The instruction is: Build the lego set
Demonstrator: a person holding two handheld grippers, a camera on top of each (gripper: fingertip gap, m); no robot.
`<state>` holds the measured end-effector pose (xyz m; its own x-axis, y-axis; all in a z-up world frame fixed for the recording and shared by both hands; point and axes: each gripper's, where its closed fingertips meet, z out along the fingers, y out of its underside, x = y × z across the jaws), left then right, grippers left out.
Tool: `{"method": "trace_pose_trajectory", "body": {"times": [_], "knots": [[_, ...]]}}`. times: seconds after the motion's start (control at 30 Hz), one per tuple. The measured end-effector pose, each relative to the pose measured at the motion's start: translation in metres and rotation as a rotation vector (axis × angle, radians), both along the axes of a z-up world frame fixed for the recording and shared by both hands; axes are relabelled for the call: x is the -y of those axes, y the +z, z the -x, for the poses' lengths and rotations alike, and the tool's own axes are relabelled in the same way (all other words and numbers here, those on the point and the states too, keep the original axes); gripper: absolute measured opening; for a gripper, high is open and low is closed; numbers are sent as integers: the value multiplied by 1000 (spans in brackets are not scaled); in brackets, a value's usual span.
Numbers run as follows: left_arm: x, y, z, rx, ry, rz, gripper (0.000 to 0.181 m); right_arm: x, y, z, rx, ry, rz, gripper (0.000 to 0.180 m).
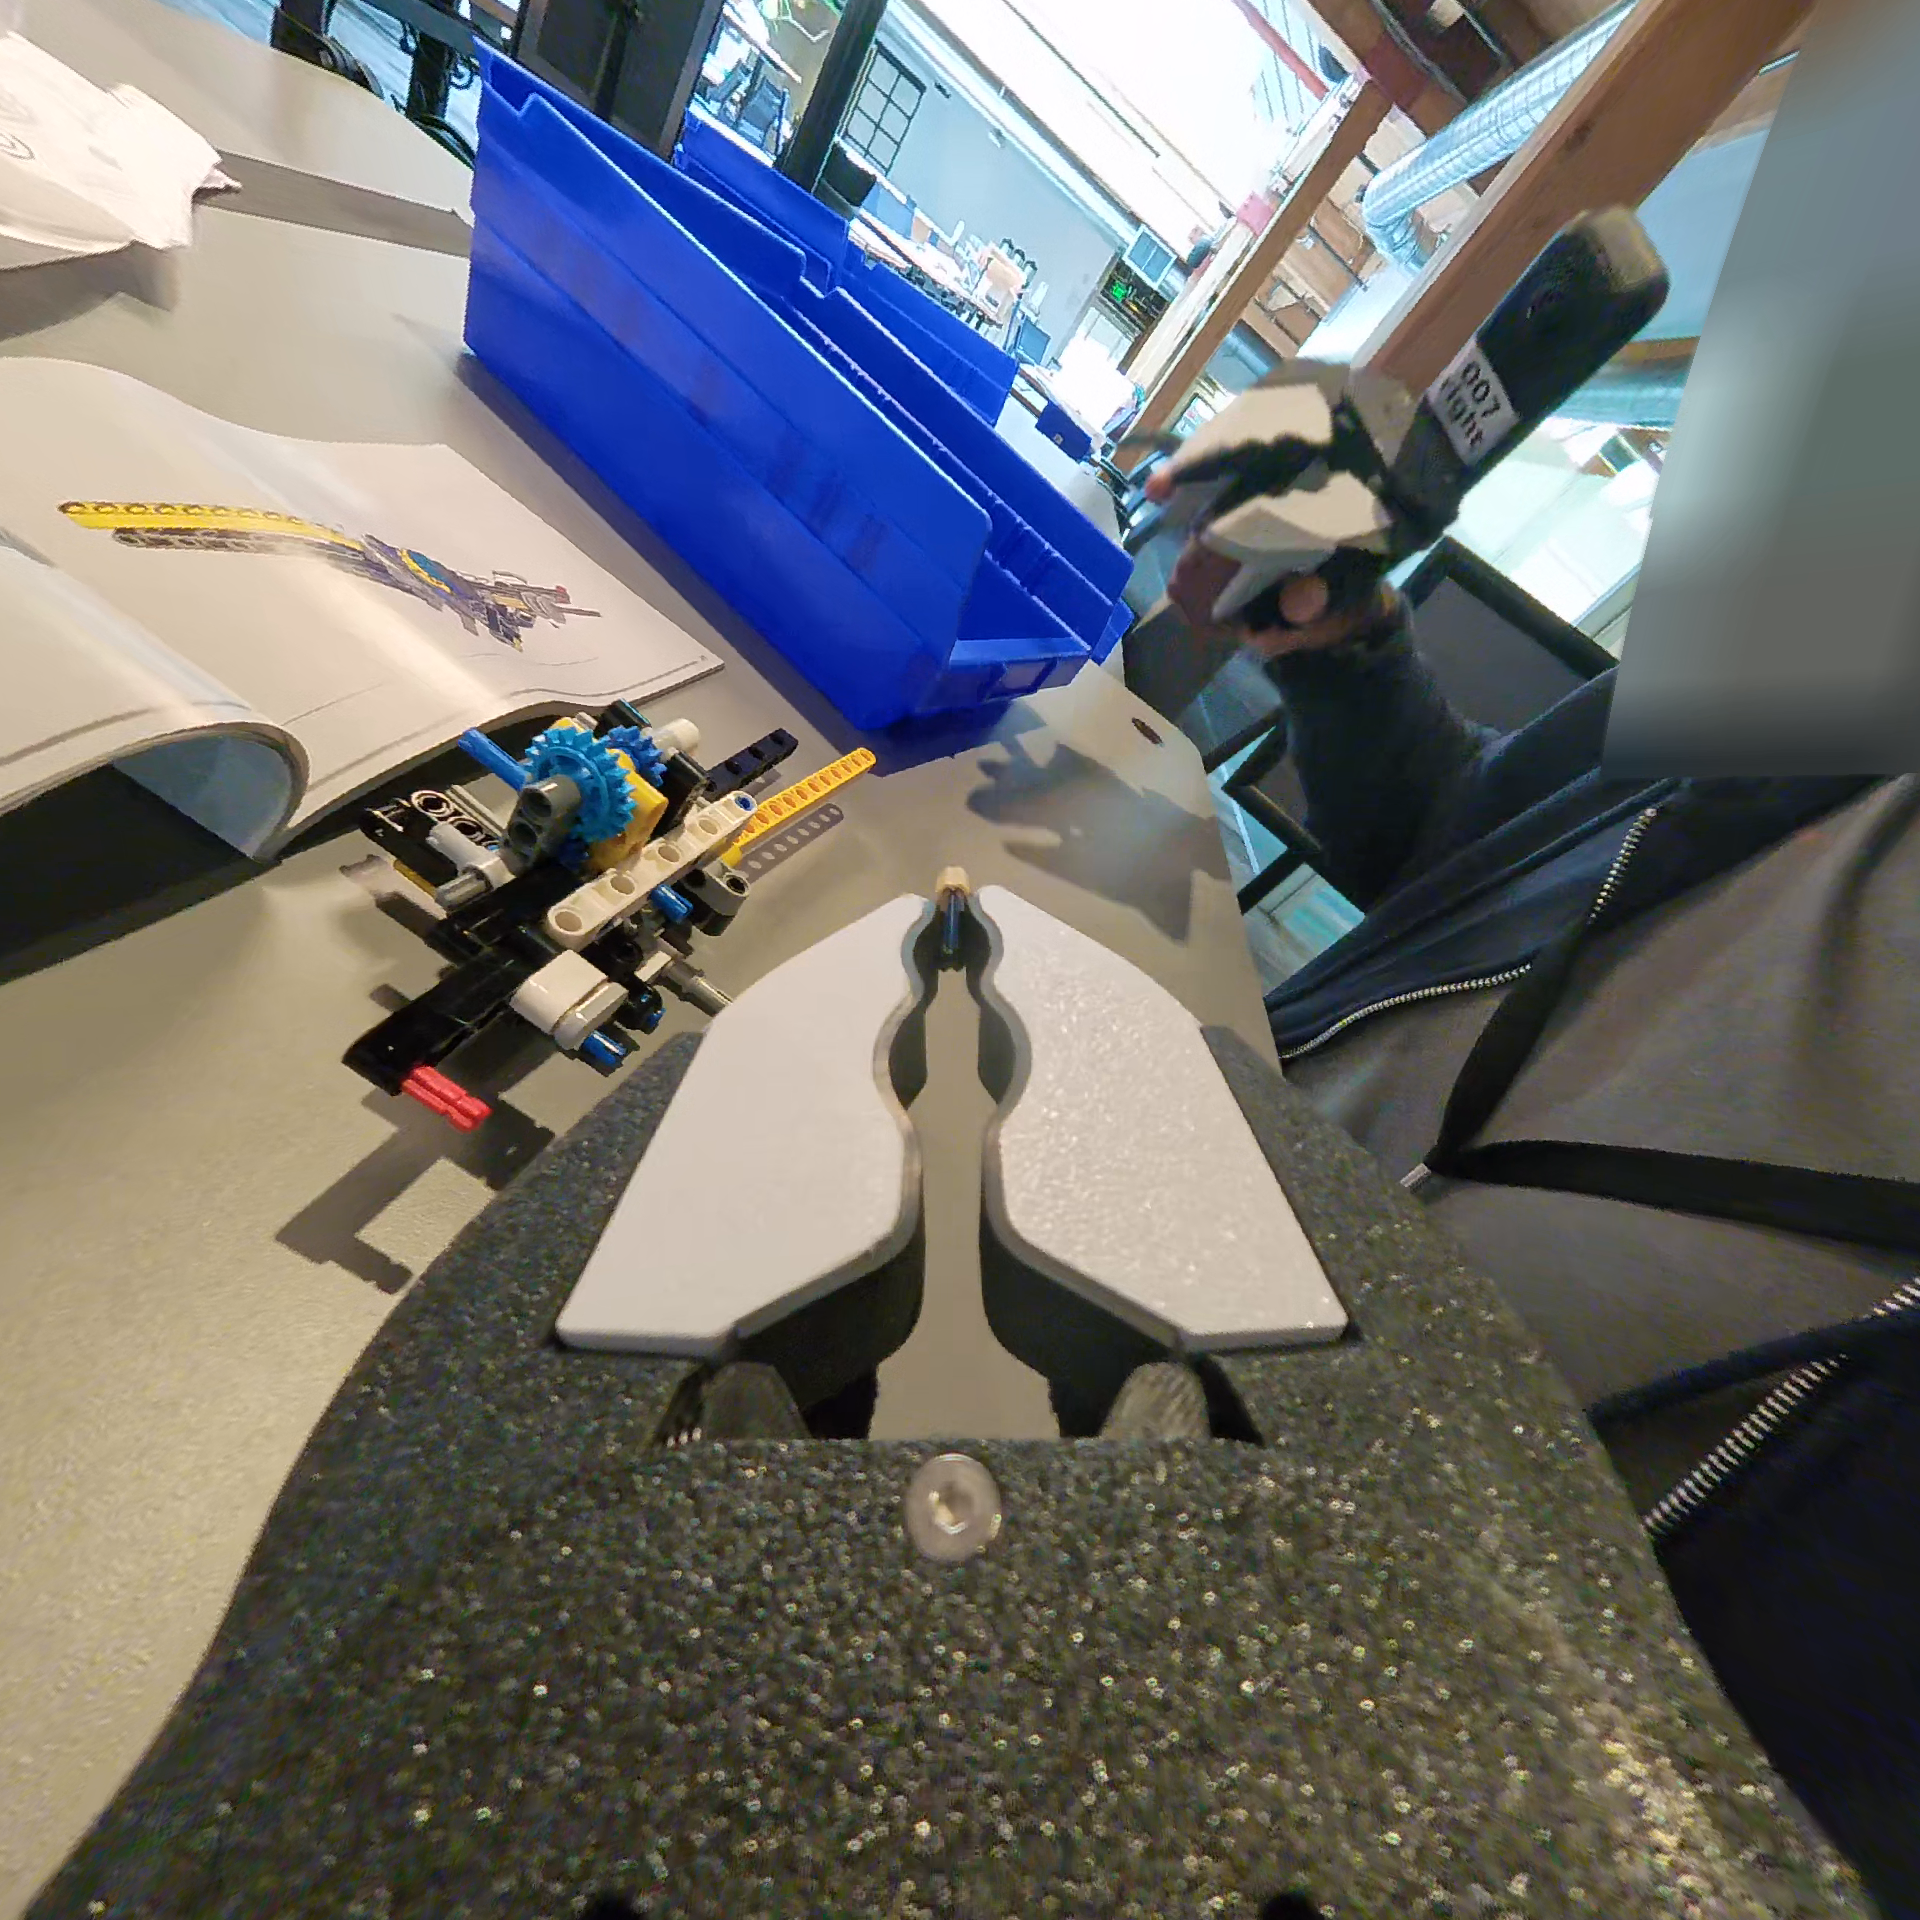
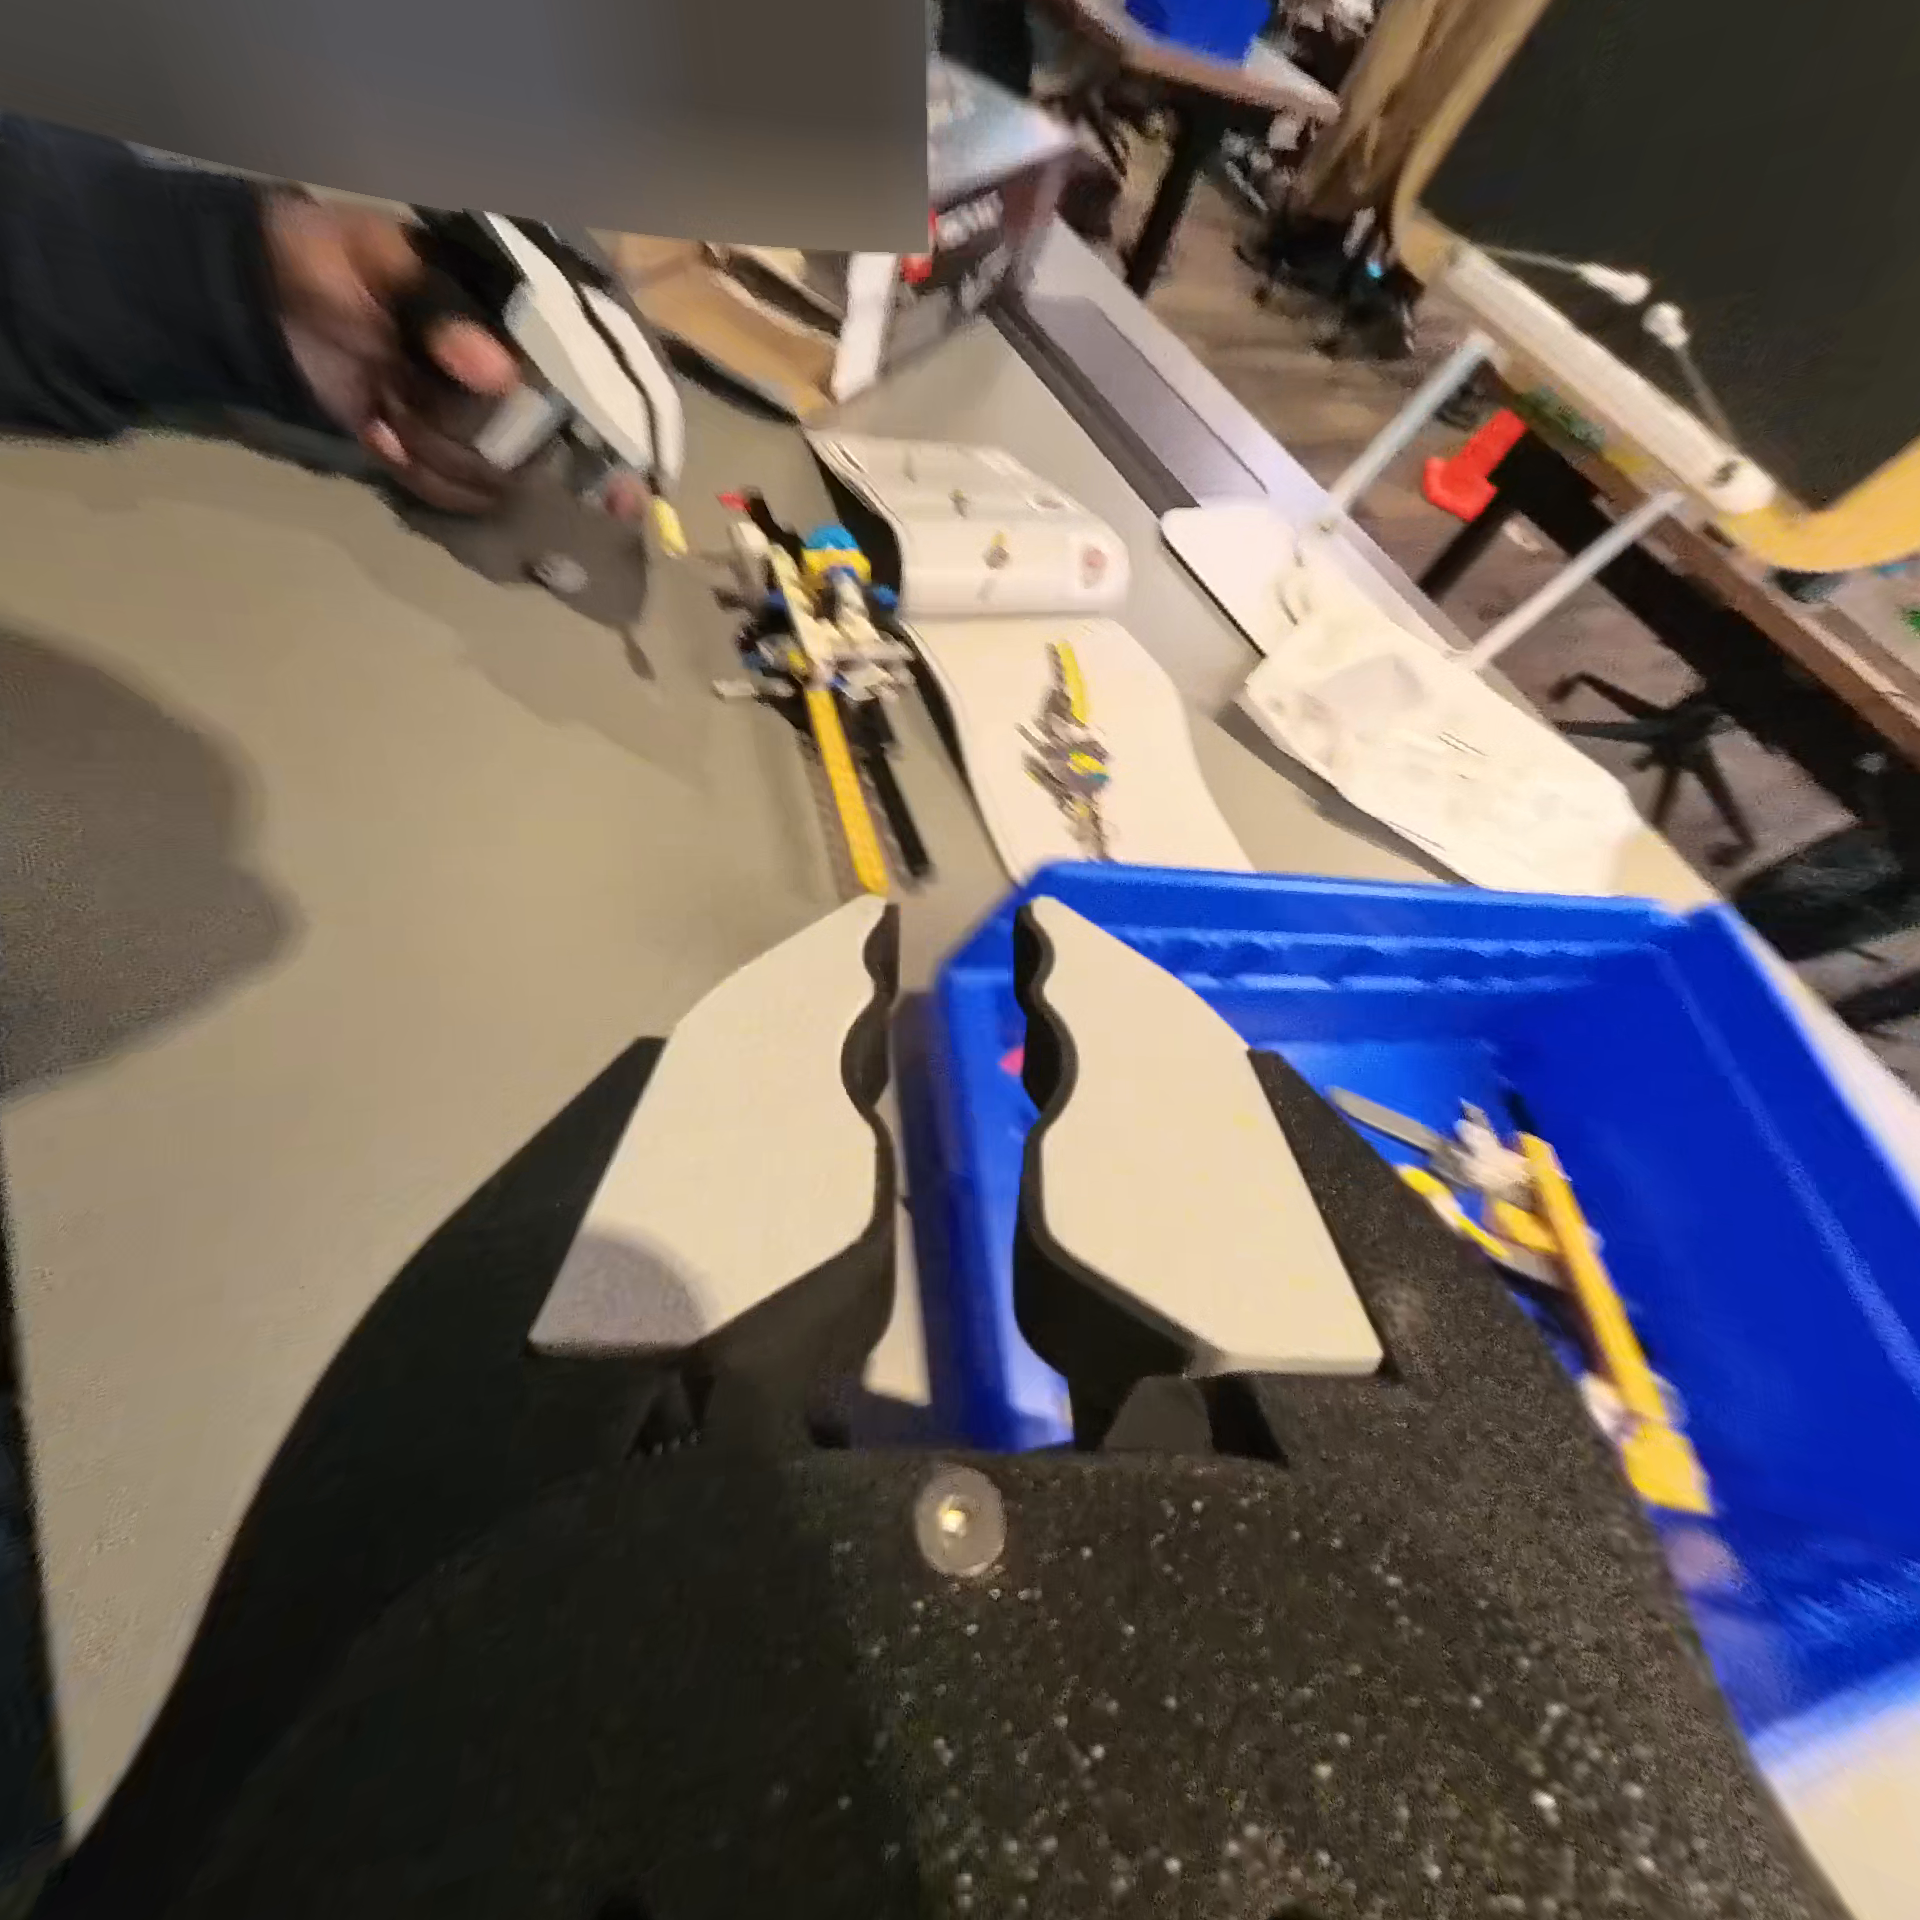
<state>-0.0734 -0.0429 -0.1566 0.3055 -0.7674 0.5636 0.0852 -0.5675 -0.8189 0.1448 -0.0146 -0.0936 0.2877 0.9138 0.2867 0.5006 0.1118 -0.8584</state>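
A partly built lego model (image 1: 582, 883) of black, white, yellow and blue parts with a blue gear lies on the grey table (image 1: 156, 1195), left of my left gripper (image 1: 952, 902). It also shows in the right wrist view (image 2: 821, 613). My left gripper is shut on a small pin (image 1: 951, 894) with a tan tip and blue shaft, held just above the table. My right gripper (image 2: 951, 920) is open and empty, over the near corner of the blue bin (image 2: 1558, 935), which holds several loose yellow and white lego parts (image 2: 1538, 1226). This view is blurred.
An open instruction booklet (image 1: 312, 582) lies behind the model. The blue bins (image 1: 748, 457) stand at the table's far side. Loose papers (image 1: 83, 177) lie at the far left. A person's torso (image 1: 1662, 1143) is close on the right. The other gripper (image 1: 1299, 499) shows off the table's edge. The left gripper's tips are roughly 25 centimeters from the right gripper's.
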Motion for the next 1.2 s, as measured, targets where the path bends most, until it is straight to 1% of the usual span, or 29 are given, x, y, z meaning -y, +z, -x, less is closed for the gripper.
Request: {"method": "trace_pose_trajectory", "body": {"times": [0.1, 0.2, 0.27, 0.3, 0.37, 0.47, 0.53, 0.63, 0.7, 0.83, 0.9, 0.97, 1.07, 1.2], "knots": [[-2, 0, 0, -2, 6, 0, 4, -40, 2, -41, 195, -75, -92, 21], [-3, -1, 0, -8, 8, 0, 4, -95, -6, -78, 395, -155, -149, 21], [-3, -1, -1, -12, 9, -4, 4, -135, -15, -99, 521, -215, -145, 21], [-2, -1, -1, -14, 10, -5, 4, -155, -22, -110, 575, -270, -101, 21], [-3, -2, -1, -18, 11, -5, 4, -186, -40, -123, 643, -362, 53, 21], [-2, -2, -2, -22, 6, -9, 4, -220, -65, -126, 649, -529, 297, 21], [0, -2, -2, -24, 0, -15, 4, -233, -79, -122, 662, -593, 405, 21], [4, -2, -3, -27, -15, -29, 4, -249, -96, -127, 726, -698, 456, 20], [7, -1, -5, -28, -33, -41, 4, -255, -106, -129, 721, -765, 513, 21], [18, -1, -8, -41, -76, -74, 4, -269, -113, -146, 737, -933, 526, 19], [24, -1, -8, -43, -94, -93, 4, -275, -110, -148, 705, -991, 534, 19], [31, 0, -6, -41, -109, -96, 4, -277, -112, -147, 701, -1024, 555, 19], [36, 2, 0, -25, -104, -103, 4, -279, -119, -153, 761, -1061, 559, 18], [38, 5, 8, -6, -87, -101, 4, -278, -125, -159, 827, -1067, 591, 13]]}}
